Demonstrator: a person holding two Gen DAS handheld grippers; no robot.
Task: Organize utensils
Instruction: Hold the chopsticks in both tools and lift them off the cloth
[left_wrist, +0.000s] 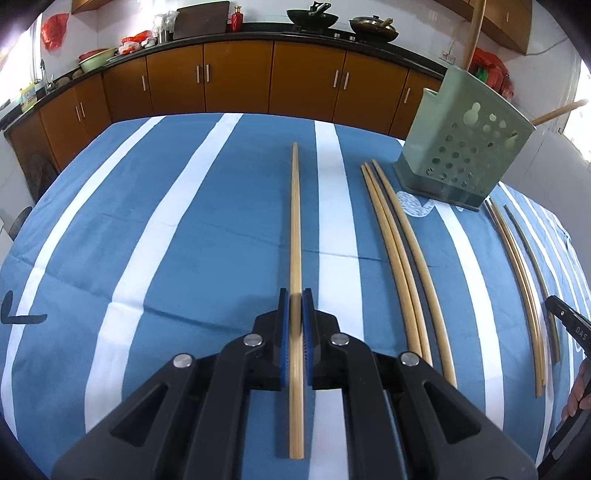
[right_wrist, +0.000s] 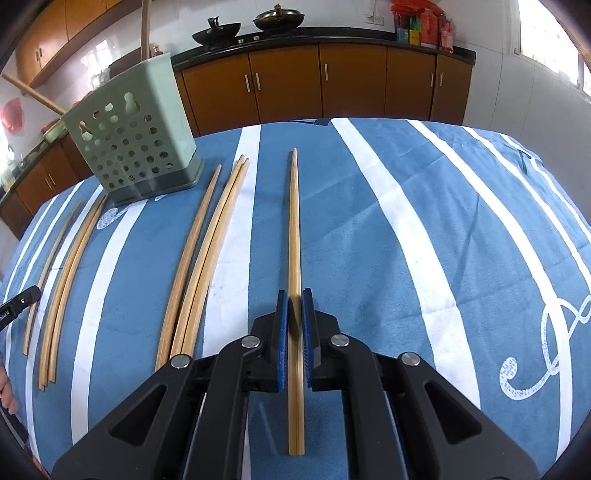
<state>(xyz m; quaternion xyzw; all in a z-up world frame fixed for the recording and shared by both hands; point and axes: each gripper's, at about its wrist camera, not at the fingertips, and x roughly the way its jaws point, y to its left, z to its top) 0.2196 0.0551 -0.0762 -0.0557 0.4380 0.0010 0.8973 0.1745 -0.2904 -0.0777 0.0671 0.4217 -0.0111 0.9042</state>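
Two wrist views over a counter (left_wrist: 184, 221) draped in soft blue cloth with broad white stripes. Left claw (left_wrist: 295, 295) closed tight on one long bamboo chopstick (left_wrist: 295, 221), blue ribbed pads pinching the thick end, slim tapered tip pointing away. Right claw (right_wrist: 294, 295) likewise clamped on its own chopstick (right_wrist: 294, 221), same pale, straight-grained wood. Both gripped near the butt, probably so the narrow tips can drop first into the holder.

Loose chopsticks (left_wrist: 402, 266) lying side by side on the cloth between the two claws, in small parallel groups, more (left_wrist: 524, 280) farther right. Sage-green plastic utensil holder (left_wrist: 461, 147) standing upright at the far end of the loose ones, boxy, walls pierced with round drainage holes, darker tray base. Wooden handles already poking out of its top.
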